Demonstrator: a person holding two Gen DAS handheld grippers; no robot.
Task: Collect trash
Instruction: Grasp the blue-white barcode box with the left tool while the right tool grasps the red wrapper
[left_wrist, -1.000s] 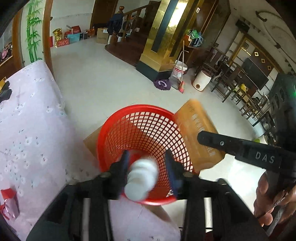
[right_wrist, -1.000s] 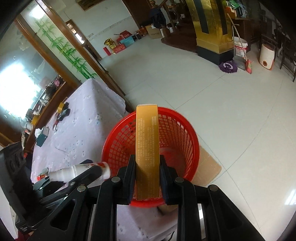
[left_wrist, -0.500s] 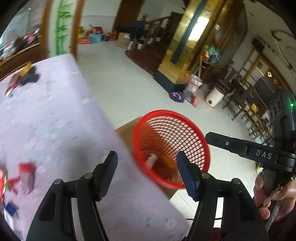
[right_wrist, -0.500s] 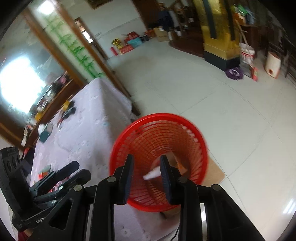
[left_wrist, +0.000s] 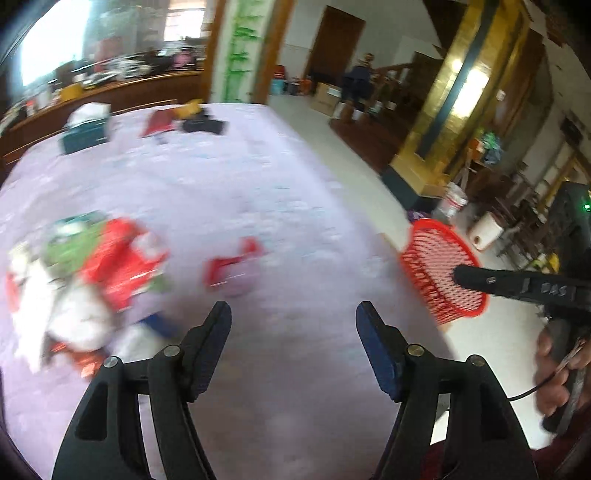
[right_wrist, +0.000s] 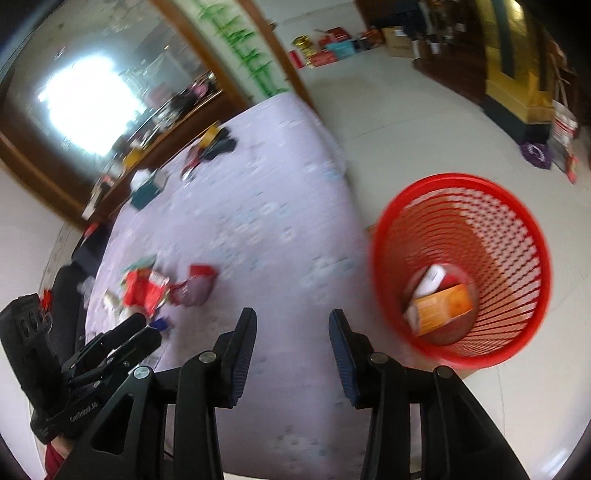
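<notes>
A red mesh basket stands beside the table's edge; it also shows in the left wrist view. Inside it lie an orange box and a white bottle. My right gripper is open and empty over the lilac tablecloth, left of the basket. My left gripper is open and empty over the cloth. A blurred heap of red, green and white wrappers lies left of it, and a small red wrapper lies just ahead. The heap also shows in the right wrist view.
A teal box, a red item and dark objects lie at the table's far end. A wooden counter runs behind. The tiled floor holds a gold pillar, a bucket and chairs.
Both grippers opened and dropped the white bottle and orange box into the basket. Both then swung left, away from the basket, over the table toward the wrapper heap.
</notes>
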